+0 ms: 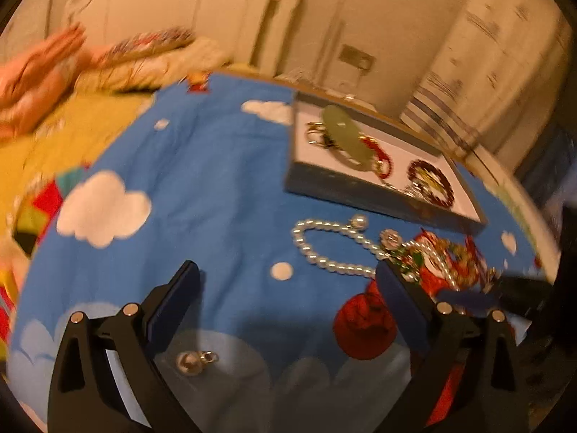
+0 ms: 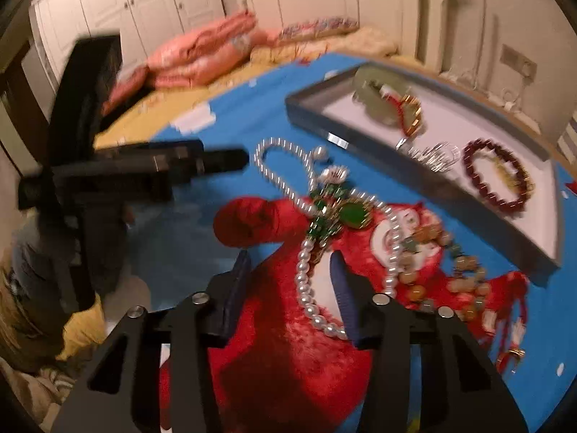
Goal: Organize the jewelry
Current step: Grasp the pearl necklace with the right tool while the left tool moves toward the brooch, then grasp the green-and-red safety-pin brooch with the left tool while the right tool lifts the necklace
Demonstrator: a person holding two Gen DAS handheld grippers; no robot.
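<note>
Shallow grey tray with white lining point(image 2: 310, 106) sits on the blue cloud-print bedspread point(image 1: 216, 166), already keeping the dark red bead bracelet point(image 2: 499, 176). The long white pearl necklace point(image 2: 306, 281) lies loose just beside it, so my right claw point(image 2: 288, 270) straddles it, fingers apart; my left claw point(image 1: 288, 278) is spread, empty, over the small silver bell charm point(image 1: 193, 361)

Bright blue bedspread point(image 1: 223, 166) patterned with white clouds and a red cartoon figure — yellow sheet point(image 1: 72, 126) beside it. White pearl necklace point(image 2: 306, 288), green-and-gold pendant point(image 2: 355, 214), dark red bead bracelet point(image 2: 499, 176) (tray point(image 2: 450, 133) white inside, dark grey rim). Black grippers, dark blue pads point(image 1: 173, 306) — pink pillows point(image 2: 194, 61) behind.
</note>
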